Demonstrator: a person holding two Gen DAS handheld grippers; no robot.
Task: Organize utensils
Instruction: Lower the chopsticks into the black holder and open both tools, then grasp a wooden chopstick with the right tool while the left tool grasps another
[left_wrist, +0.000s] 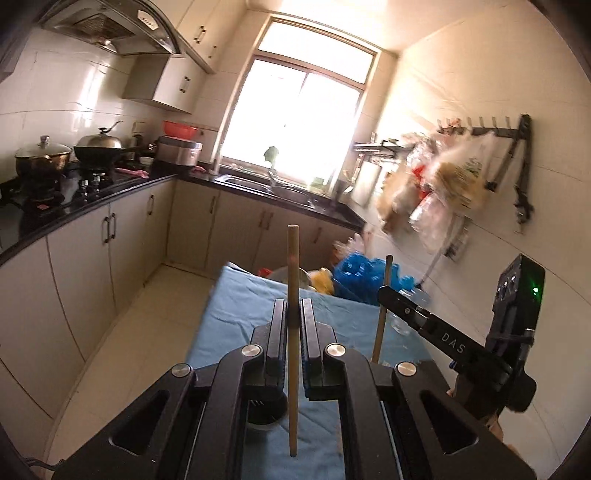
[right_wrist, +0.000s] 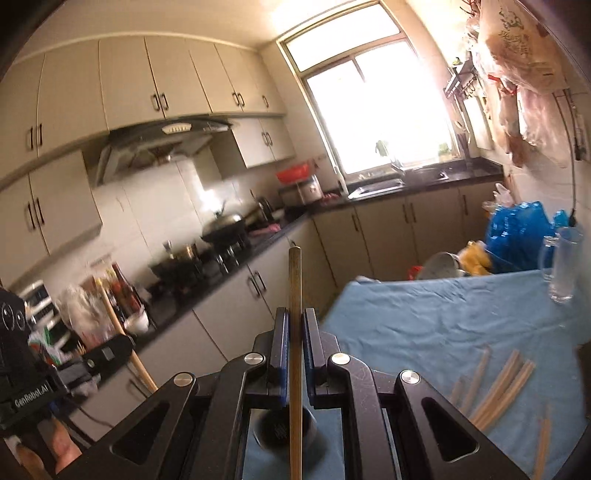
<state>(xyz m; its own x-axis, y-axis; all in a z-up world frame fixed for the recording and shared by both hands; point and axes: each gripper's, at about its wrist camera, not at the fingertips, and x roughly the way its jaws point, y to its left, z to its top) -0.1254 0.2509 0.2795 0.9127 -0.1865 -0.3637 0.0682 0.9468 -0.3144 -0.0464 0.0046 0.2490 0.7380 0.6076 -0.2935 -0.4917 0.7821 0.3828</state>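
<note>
Pinched narrow in the left gripper (left_wrist: 293, 319): the left chopstick (left_wrist: 293, 266), long axis upright through the centre of the left wrist frame, with the tip well above the pads and the tail hanging below them. Same picture on the other side: clamped tight in the right gripper (right_wrist: 294, 332), the right chopstick (right_wrist: 294, 280), also near vertical and dead centre of the right wrist frame. Directly beneath both, at bottom centre of each frame and half hidden by the gripper bodies: a dark round holder (right_wrist: 280, 428) on the blue cloth (right_wrist: 424, 314). Probably the target, judging by the task. Hence the relation that counts: holder straight down from each stick's lower end, not off to a side. Calls for a plain lowering along the stick's own axis, tail first, with no roll. Cannot tell which hand is nearer, since the holder sits equally low and central in both views. Left to gather, at lower right of the right wrist frame: loose chopsticks (right_wrist: 502, 384), lying flat and slanted on the cloth, well apart from the holder.
</note>
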